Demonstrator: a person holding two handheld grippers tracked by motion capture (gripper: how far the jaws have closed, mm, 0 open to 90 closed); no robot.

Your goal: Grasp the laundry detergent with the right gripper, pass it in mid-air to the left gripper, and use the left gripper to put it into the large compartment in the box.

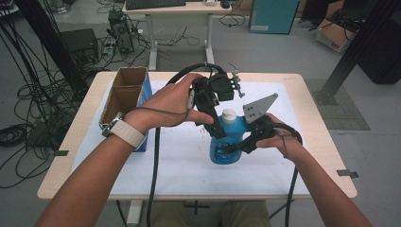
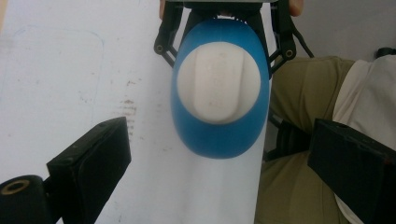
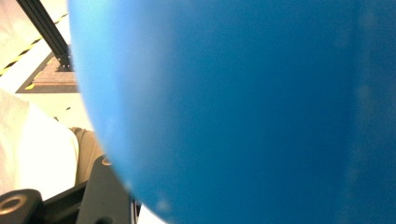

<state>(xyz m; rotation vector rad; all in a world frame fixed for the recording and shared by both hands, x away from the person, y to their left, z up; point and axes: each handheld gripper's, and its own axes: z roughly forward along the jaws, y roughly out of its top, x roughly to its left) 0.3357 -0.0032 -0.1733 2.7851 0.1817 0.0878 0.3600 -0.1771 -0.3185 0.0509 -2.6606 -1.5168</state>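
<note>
**High view: blue bottle clamped upright at mid-table, left claw spread above its cap**

The high view shows a light wooden table (image 1: pixel 313 124) covered by a white sheet (image 1: pixel 179 165). An open brown cardboard box with a blue side (image 1: pixel 126 97) stands near the table's left edge. The middle and near part of the sheet lie bare, so there is open room in front of and to the left of the bottle, while the right edge of the table sits near the right hand.

The blue plastic bottle with a white flip cap (image 1: pixel 227 137) stands right of centre on the sheet, its long axis upright and its cap pointing up. In the left gripper view the cap faces the camera head-on, an oval white top on the blue shoulder (image 2: pixel 219 84).

The right gripper (image 1: pixel 253 137) comes in from the right at the bottle's mid-height and is clamped on the body; in the right gripper view the blue wall (image 3: pixel 243 107) sits pressed close against the lens, with one black jaw at the lower left.

The left gripper (image 1: pixel 213 101) hangs over the bottle's cap, pointing down. Its jaws stand wide apart on either side of the bottle in the left gripper view and touch nothing.
</note>
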